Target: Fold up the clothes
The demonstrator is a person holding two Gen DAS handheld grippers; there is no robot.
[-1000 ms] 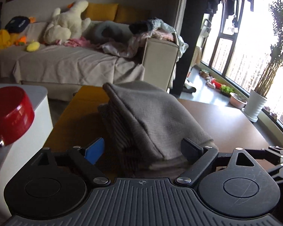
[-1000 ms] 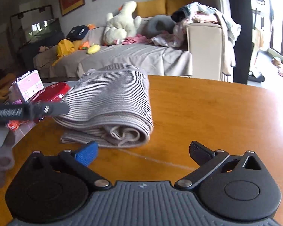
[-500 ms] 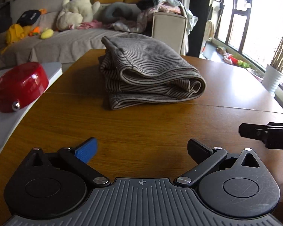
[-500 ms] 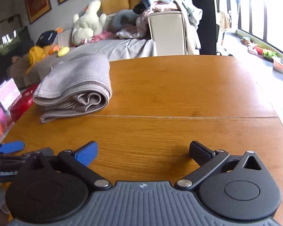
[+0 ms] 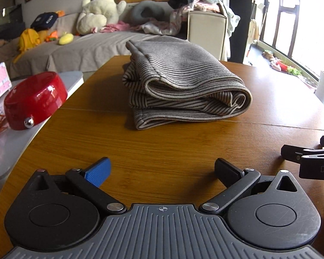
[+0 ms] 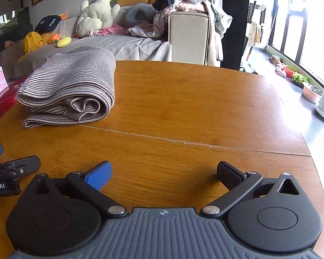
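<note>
Both hand-held grippers, left (image 5: 162, 170) and right (image 6: 164, 171), have backed away from the folded striped garment (image 5: 183, 90), jaws apart and empty; folding looks finished, next likely fetching another piece.

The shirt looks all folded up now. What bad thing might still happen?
The striped garment is a loose, rounded bundle on the wooden table, so its top layer might slide or unroll if bumped. It also lies near the table's left edge, beside the red bowl; a nudge could push it that way. Both claws, left claw and right claw, are open and clear.
</note>
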